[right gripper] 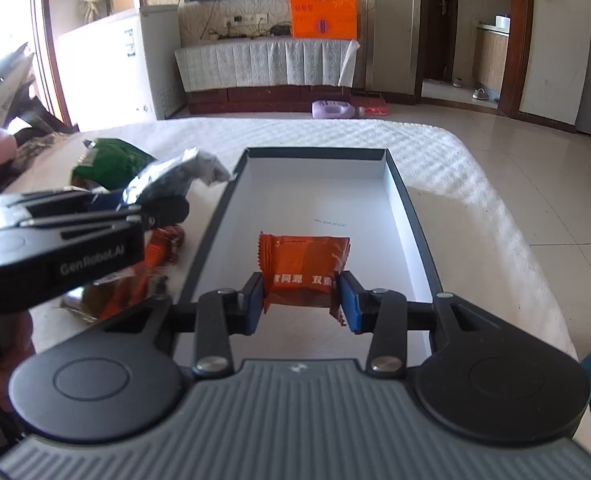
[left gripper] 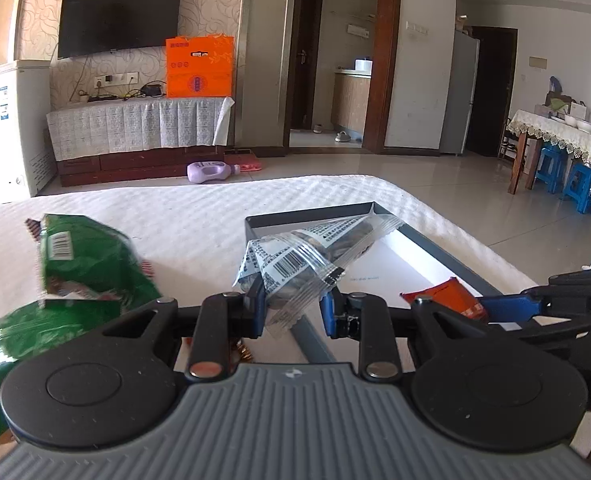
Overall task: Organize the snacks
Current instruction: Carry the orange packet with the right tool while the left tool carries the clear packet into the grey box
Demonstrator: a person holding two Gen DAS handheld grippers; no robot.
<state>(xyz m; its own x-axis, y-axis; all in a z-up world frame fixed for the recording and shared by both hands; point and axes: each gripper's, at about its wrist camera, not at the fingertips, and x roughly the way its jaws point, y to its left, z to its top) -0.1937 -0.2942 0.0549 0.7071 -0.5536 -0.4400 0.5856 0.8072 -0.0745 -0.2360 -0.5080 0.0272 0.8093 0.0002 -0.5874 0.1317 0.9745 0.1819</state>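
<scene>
The left claw [left gripper: 293,304] grips a clear snack packet [left gripper: 311,256] above the near edge of a shallow tray [right gripper: 411,216] on a white-covered worktop [right gripper: 447,160]. The right claw [right gripper: 301,300] clamps an orange snack packet [right gripper: 303,264] over the tray's white floor; green snack bags [left gripper: 83,260] lie left of the tray.

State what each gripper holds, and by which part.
Left gripper: clear barcode-labelled snack bag, by its lower end. Right gripper: orange snack packet, by its side edges.
</scene>
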